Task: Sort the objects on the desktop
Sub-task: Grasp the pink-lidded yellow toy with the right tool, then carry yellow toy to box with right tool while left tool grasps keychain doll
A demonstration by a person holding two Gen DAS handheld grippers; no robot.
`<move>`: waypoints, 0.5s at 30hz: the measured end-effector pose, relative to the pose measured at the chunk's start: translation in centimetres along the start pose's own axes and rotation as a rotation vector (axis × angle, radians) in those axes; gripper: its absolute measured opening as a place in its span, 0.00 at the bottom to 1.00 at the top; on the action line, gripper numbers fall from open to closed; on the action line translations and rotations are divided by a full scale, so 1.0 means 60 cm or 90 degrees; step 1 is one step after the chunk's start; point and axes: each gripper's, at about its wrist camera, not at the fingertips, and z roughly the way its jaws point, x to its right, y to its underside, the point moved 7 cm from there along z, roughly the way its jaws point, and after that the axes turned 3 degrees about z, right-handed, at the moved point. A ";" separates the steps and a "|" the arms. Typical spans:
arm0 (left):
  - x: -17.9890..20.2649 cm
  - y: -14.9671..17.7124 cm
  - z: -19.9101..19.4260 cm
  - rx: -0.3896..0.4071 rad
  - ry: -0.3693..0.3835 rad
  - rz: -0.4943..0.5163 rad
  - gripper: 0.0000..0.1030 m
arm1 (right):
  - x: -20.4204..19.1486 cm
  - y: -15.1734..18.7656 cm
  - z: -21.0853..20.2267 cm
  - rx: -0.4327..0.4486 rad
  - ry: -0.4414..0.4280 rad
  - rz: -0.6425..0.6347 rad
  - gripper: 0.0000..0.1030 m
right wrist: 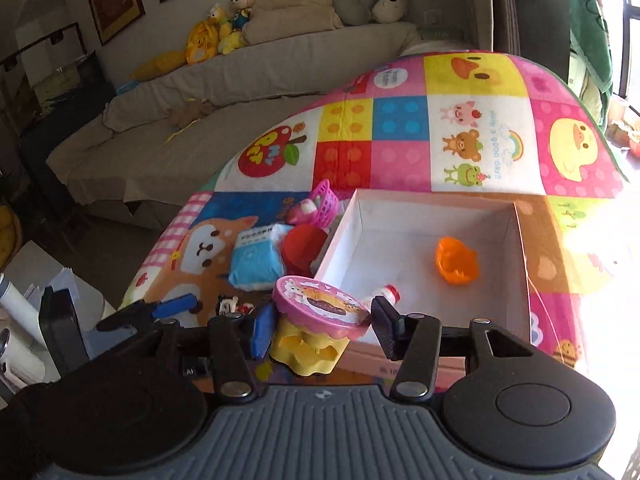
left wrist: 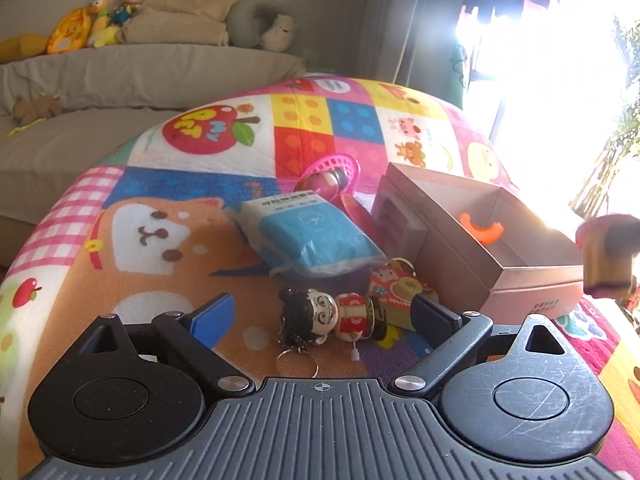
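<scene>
My left gripper [left wrist: 324, 312] is open, low over the colourful mat, with a doll keychain [left wrist: 328, 316] lying between its fingers. A small toy camera [left wrist: 394, 292] lies by the right finger. My right gripper [right wrist: 320, 328] is shut on a pink-lidded yellow toy cup [right wrist: 316, 328] and holds it at the near edge of the open cardboard box [right wrist: 344, 224]. An orange toy [right wrist: 456, 264] and a small red-capped bottle [right wrist: 388, 294] lie inside the box. The held cup shows blurred at the right edge of the left wrist view [left wrist: 608, 256].
A blue tissue pack [left wrist: 312, 236], a red cup [right wrist: 302, 246] and a pink basket [left wrist: 336, 168] holding a toy lie left of the box. A beige sofa [right wrist: 200, 120] with plush toys stands behind. Bright window glare fills the right side.
</scene>
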 end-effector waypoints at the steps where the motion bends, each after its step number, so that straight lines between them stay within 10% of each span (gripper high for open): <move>1: 0.001 0.000 0.001 -0.001 -0.001 0.002 0.95 | 0.002 0.031 0.004 0.016 0.044 -0.029 0.50; 8: 0.006 0.002 -0.001 0.000 -0.022 0.018 0.95 | -0.029 0.133 0.044 0.178 0.208 -0.224 0.50; 15: 0.016 0.002 -0.003 0.003 -0.037 0.050 0.96 | -0.026 0.174 0.048 0.130 0.153 -0.152 0.64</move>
